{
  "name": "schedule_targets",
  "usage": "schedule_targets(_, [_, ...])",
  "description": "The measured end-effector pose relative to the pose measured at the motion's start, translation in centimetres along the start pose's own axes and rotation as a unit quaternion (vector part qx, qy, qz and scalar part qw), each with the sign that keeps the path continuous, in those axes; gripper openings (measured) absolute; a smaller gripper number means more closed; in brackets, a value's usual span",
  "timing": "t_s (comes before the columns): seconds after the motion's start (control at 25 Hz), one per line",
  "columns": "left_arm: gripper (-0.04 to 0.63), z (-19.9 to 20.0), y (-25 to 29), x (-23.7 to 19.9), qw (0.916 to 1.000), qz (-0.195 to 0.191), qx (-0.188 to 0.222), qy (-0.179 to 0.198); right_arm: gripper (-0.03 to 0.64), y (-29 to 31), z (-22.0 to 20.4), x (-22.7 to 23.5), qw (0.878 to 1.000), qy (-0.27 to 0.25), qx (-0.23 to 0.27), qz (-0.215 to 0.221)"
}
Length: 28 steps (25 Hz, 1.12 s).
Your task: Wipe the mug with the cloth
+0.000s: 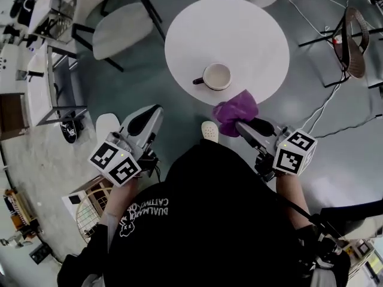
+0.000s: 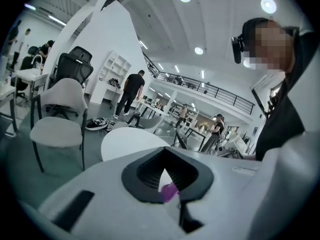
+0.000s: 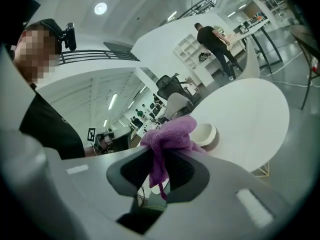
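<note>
A cream mug [image 1: 216, 76] with a dark handle pointing left stands on the round white table [image 1: 251, 23], near its front edge. My right gripper [image 1: 244, 126] is shut on a bunched purple cloth [image 1: 237, 112], which hangs over the table's near rim just in front of the mug. In the right gripper view the cloth [image 3: 168, 136] bulges out of the gripper [image 3: 159, 160], with the mug [image 3: 205, 134] right behind it on the table [image 3: 250, 114]. My left gripper [image 1: 155, 111] is shut and empty, off the table to the left. In the left gripper view, the table [image 2: 129, 142] lies beyond the gripper [image 2: 165, 170].
A white chair [image 1: 119, 28] stands left of the table and a wicker chair [image 1: 353, 37] to the right, with cables on the floor between. My white shoe [image 1: 209, 131] shows below the table. Desks, chairs [image 2: 60, 119] and standing people fill the room behind.
</note>
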<state>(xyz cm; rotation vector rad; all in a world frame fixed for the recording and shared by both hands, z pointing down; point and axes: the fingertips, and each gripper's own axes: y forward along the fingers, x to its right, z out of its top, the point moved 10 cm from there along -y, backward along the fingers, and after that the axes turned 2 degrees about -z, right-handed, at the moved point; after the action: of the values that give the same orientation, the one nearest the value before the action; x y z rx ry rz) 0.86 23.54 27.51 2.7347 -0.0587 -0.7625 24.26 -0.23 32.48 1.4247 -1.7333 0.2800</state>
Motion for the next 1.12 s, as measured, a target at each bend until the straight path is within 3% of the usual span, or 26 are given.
schedule_targets(0.2, [0.0, -2.6, 5.7, -2.6, 0.9952, -0.008, -0.088, 0.042, 0.084, 3.6, -1.9, 3.6, 0.998, 0.037, -0.035, 0.027])
schedule_targets(0.52, [0.002, -6.1, 11.5, -7.6, 0.9854, -0.006, -0.161, 0.056, 0.084, 9.6, -6.0, 6.2, 0.994, 0.039, -0.087, 0.05])
schedule_targets(0.68, [0.094, -6.7, 14.5, -8.8, 0.972, -0.038, -0.209, 0.099, 0.084, 11.4, -6.1, 6.7, 0.993, 0.024, -0.11, 0.032])
schedule_targets(0.76, [0.13, -6.5, 16.1, -9.3, 0.9587, -0.054, -0.241, 0.141, 0.084, 12.3, -5.8, 6.6, 0.993, 0.027, -0.113, 0.02])
schedule_targets(0.96, [0.173, -6.8, 18.6, -10.0, 0.9087, -0.097, -0.332, 0.234, 0.084, 14.4, -4.8, 5.3, 0.992, 0.029, -0.117, -0.046])
schedule_targets(1.04, [0.173, -7.0, 19.3, -10.1, 0.8897, -0.115, -0.36, 0.256, 0.084, 14.9, -4.3, 4.8, 0.99, 0.026, -0.116, -0.076])
schedule_targets(1.12, [0.172, -6.9, 20.1, -10.1, 0.8766, -0.132, -0.379, 0.266, 0.084, 15.3, -3.8, 4.5, 0.987, 0.023, -0.12, -0.103])
